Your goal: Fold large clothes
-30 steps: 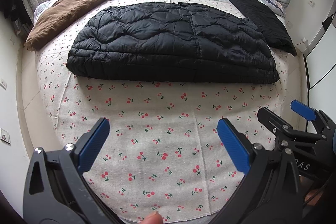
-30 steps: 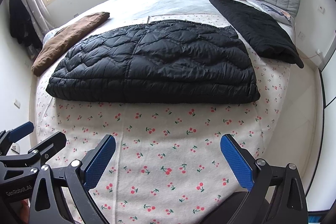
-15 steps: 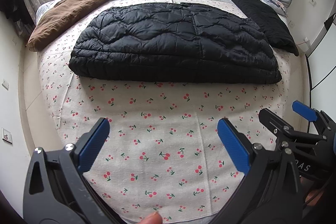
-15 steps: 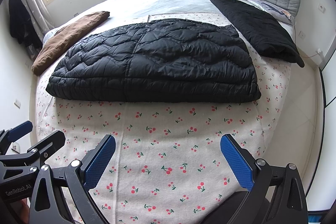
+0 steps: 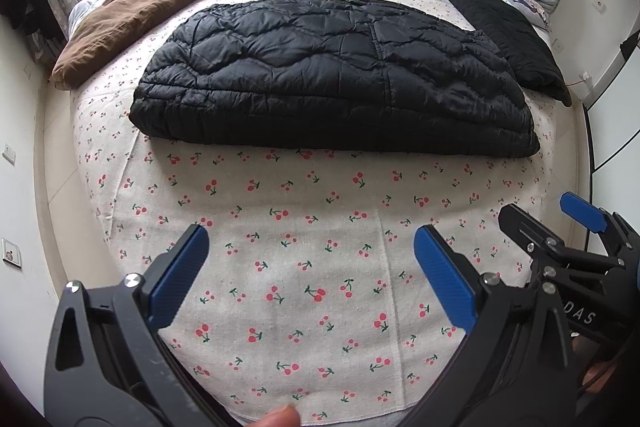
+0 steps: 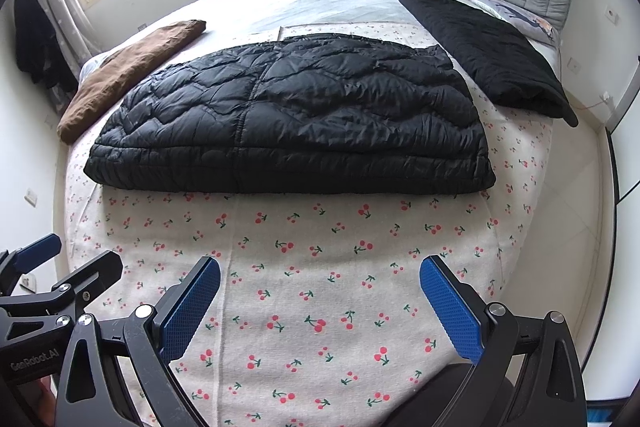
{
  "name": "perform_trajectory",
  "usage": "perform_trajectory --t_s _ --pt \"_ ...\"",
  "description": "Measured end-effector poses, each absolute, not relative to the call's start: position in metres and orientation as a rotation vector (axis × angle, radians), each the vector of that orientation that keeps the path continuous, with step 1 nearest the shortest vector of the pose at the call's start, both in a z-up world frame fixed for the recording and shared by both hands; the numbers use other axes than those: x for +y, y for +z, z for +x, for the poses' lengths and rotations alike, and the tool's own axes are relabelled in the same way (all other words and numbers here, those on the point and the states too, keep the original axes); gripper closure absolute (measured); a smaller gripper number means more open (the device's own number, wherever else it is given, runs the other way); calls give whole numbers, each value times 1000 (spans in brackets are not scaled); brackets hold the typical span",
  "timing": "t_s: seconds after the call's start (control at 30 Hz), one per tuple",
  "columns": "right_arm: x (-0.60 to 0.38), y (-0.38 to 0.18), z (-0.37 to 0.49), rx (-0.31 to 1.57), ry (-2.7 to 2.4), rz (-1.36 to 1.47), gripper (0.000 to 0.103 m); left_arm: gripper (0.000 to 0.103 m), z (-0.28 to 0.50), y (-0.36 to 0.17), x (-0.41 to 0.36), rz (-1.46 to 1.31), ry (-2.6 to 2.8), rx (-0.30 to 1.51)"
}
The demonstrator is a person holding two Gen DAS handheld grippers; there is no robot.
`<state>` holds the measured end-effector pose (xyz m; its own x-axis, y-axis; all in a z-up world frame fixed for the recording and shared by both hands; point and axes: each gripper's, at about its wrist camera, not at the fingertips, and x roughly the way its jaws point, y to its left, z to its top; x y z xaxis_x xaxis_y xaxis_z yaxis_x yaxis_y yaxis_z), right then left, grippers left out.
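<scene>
Expect slippage or an uneven fold of the puffy black quilted jacket (image 6: 288,115), lying folded across the middle of the cherry-print sheet (image 6: 320,291) near its far edge, if seized by one slick layer only; left gripper (image 5: 312,267) and right gripper (image 6: 320,299) both spread wide, empty, near edge.

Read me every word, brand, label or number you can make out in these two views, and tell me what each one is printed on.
"GenRobot.AI": white lettering on the black body of the left gripper, seen at the lower left of the right wrist view.
"DAS": white letters on the black body of the right gripper, seen in the left wrist view; the word is cut off on its left.
No readable text on the black puffer jacket, the cherry-print sheet or the wall outlets.
</scene>
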<state>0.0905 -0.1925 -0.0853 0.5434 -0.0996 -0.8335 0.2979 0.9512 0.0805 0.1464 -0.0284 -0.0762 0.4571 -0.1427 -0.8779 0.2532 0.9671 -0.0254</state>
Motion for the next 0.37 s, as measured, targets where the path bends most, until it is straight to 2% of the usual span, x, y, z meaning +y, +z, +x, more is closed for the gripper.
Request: perform_trajectory --t_s 0.37 --pt "-193 -101 101 983 -250 236 2 1 158 -99 -26 84 -189 1089"
